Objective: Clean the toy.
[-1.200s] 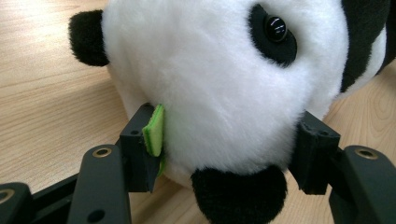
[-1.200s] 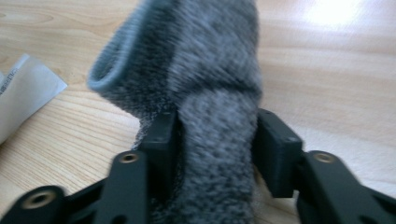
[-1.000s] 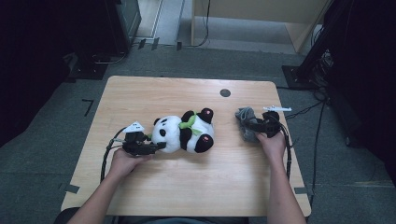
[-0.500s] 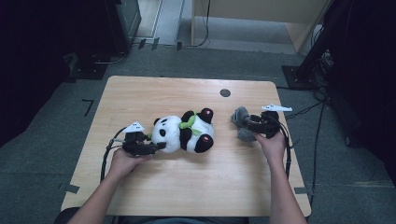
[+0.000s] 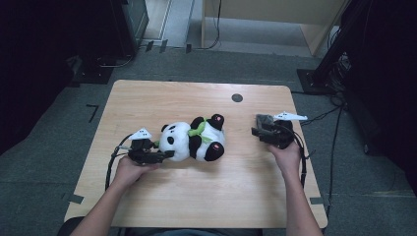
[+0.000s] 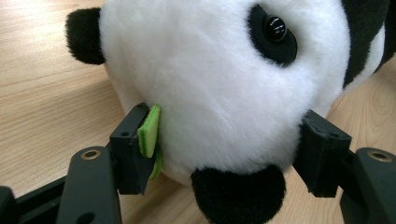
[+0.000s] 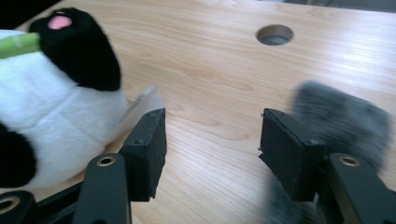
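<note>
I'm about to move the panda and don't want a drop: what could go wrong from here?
1. The left gripper pinches the panda plush only by its soft head; on a lift it may slip free.
2. The right gripper has open, empty jaws, with the grey fuzzy thing outside one jaw; closing now would likely miss it.

I count one panda plush [image 5: 194,141] on worktop [image 5: 196,196]. One grey furry item [image 7: 343,119] by my right gripper [image 5: 268,132], kind unclear. Two grippers in my hands, left gripper [image 5: 162,155] included; two black jaws on each, four in all. One round hole [image 5: 237,98] in worktop. One worktop. Two forearms in high view.
</note>
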{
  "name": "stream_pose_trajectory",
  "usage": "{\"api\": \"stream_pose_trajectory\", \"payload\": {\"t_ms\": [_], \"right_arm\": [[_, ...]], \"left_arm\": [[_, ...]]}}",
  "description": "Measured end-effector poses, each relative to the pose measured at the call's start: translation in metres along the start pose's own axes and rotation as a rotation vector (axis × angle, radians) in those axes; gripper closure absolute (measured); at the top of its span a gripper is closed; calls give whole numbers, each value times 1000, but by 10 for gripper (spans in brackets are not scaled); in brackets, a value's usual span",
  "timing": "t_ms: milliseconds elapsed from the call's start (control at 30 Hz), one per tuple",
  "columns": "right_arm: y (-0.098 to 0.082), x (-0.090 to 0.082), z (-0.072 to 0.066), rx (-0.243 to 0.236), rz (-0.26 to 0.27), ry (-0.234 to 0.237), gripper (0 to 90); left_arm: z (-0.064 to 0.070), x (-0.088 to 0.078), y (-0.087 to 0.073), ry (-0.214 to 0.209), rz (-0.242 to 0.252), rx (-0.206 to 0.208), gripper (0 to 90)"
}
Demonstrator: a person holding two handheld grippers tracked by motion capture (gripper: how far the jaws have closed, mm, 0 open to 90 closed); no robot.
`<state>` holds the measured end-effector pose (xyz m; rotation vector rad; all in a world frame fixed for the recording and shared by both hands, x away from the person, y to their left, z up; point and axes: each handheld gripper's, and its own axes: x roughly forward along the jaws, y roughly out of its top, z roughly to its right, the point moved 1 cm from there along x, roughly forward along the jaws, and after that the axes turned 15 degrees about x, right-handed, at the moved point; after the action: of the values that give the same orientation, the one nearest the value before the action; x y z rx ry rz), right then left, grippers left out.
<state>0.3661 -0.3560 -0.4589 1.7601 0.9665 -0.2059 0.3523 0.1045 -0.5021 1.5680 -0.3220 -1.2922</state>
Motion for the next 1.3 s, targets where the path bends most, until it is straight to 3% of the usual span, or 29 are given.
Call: {"api": "stream_pose_trajectory", "payload": {"t_ms": [133, 433, 700, 767, 900, 1033, 1133, 1300], "right_arm": [[-5, 3, -9, -18, 2, 56, 421], [-12, 25, -30, -53, -47, 110, 418], [-16, 35, -58, -155, -71, 168, 418], [-18, 37, -61, -170, -52, 172, 419], [-11, 49, -64, -122, -26, 196, 418], [-8, 55, -71, -160, -11, 194, 418], [-2, 57, -74, -160, 4, 183, 420], [-2, 48, -77, -160, -23, 221, 440]], "left_arm": [[-1, 0, 0, -2, 0, -3, 315], [-1, 0, 1, -2, 1, -4, 313], [-3, -1, 2, -5, 1, -18, 332], [-3, -1, 2, -6, 0, -19, 349], [-4, -1, 3, -8, -6, -26, 355], [-6, -1, 3, -12, -1, -28, 365], [-7, -1, 3, -18, -1, -32, 372], [-9, -2, 6, -25, -7, -49, 406]]}}
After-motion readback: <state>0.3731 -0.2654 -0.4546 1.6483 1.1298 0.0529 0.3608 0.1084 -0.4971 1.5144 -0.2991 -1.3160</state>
